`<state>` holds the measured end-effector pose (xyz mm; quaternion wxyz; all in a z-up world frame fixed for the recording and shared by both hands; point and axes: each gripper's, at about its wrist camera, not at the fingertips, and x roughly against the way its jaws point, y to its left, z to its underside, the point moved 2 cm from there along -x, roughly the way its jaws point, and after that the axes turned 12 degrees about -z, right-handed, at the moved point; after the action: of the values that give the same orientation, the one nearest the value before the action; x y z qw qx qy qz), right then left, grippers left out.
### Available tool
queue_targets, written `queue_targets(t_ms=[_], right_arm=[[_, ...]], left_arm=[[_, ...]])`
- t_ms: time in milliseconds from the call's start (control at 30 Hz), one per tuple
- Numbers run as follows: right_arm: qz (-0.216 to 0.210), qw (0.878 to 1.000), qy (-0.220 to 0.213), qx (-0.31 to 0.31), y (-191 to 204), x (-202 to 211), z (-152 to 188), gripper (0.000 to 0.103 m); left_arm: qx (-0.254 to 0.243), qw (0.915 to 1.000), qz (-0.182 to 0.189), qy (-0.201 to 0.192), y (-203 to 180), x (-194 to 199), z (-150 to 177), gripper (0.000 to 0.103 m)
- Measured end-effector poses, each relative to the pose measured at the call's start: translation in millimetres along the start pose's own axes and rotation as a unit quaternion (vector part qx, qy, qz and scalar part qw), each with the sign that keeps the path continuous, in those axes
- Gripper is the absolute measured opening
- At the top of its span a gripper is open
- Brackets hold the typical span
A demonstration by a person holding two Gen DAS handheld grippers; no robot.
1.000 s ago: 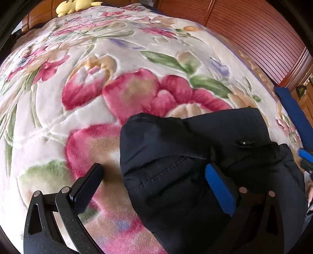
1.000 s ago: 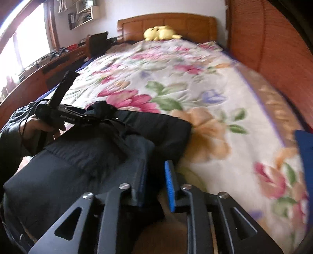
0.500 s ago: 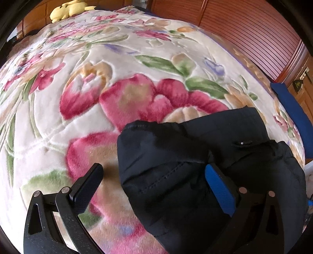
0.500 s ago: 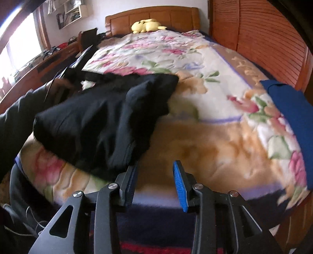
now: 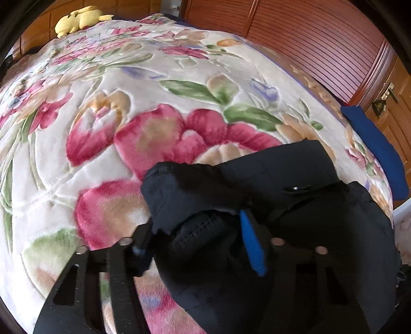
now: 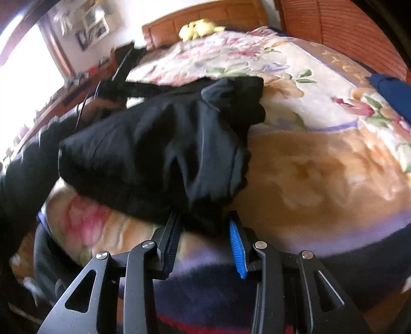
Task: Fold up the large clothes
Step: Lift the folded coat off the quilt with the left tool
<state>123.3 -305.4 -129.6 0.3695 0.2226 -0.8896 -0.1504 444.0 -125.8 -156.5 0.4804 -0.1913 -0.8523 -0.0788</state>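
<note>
A black garment [image 5: 295, 185] lies crumpled at the near end of a floral bed cover [image 5: 133, 108]. My left gripper [image 5: 197, 236] is closing on the garment's left edge. A bunched fold fills the gap and both pads touch it. In the right wrist view the garment [image 6: 159, 144] hangs over the bed's foot edge. My right gripper [image 6: 204, 231] sits just below it, jaws partly open, with the lowest tip of cloth between the fingertips and not pinched. A person's hand [image 6: 100, 108] holds the left gripper's body at the far side of the garment.
A yellow plush toy [image 5: 77, 21] rests by the wooden headboard [image 6: 205, 15]. Slatted wooden doors [image 5: 321, 46] run along the bed's right side. A blue cloth [image 5: 372, 144] lies at the bed's right edge. A bright window [image 6: 23, 69] and a desk stand on the left.
The left jaws have swung in from wide open onto the garment's edge, bunching it. The right gripper pulled back to the bed's foot, then came up under the hanging cloth.
</note>
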Motion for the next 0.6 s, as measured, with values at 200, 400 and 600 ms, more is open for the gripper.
queue_targets(t_ms=[200,400,600], right_arm=[[-0.015,1.000,-0.014,-0.013,-0.4,-16.4,-2.2,0.021],[-0.014,0.998,-0.065,0.017,4.8,19.2,-15.4,0.011],[0.007,0.994,-0.106,0.035,-12.1,58.7,-33.5,0.010]], left_arm=[[-0.004,0.9999,-0.004,-0.015,0.7,20.2,1.7,0.028],[-0.010,0.9983,-0.011,-0.056,-13.0,69.1,-5.3,0.018],[-0.037,0.9949,-0.026,-0.090,-47.9,115.4,-22.4,0.016]])
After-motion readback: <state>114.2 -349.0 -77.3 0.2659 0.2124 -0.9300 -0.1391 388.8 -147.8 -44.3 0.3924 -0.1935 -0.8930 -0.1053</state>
